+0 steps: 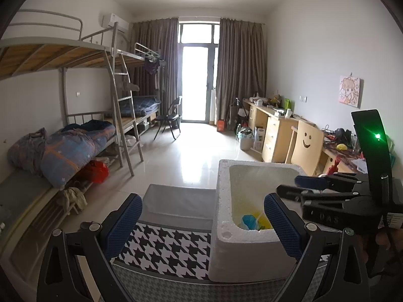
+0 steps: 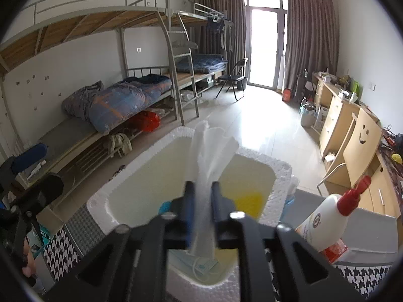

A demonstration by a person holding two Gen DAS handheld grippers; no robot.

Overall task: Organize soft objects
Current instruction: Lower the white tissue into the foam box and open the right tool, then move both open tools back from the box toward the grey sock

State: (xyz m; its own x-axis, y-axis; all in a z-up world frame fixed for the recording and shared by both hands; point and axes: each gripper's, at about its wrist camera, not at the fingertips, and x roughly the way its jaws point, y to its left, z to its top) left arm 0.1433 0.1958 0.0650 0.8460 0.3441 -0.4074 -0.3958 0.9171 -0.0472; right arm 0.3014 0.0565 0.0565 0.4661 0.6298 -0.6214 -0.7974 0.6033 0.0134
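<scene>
Houndstooth cloth (image 1: 166,249) bears a foam box (image 1: 221,196); right tool (image 2: 201,188) pinches perhaps tissue (image 2: 209,148); left tool (image 1: 201,216) gapes.

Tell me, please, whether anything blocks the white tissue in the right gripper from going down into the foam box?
Nothing visible does. The right gripper is shut on the white tissue directly above the open foam box, which has no lid. Only a face mask and yellow and blue items lie at its bottom.
</scene>
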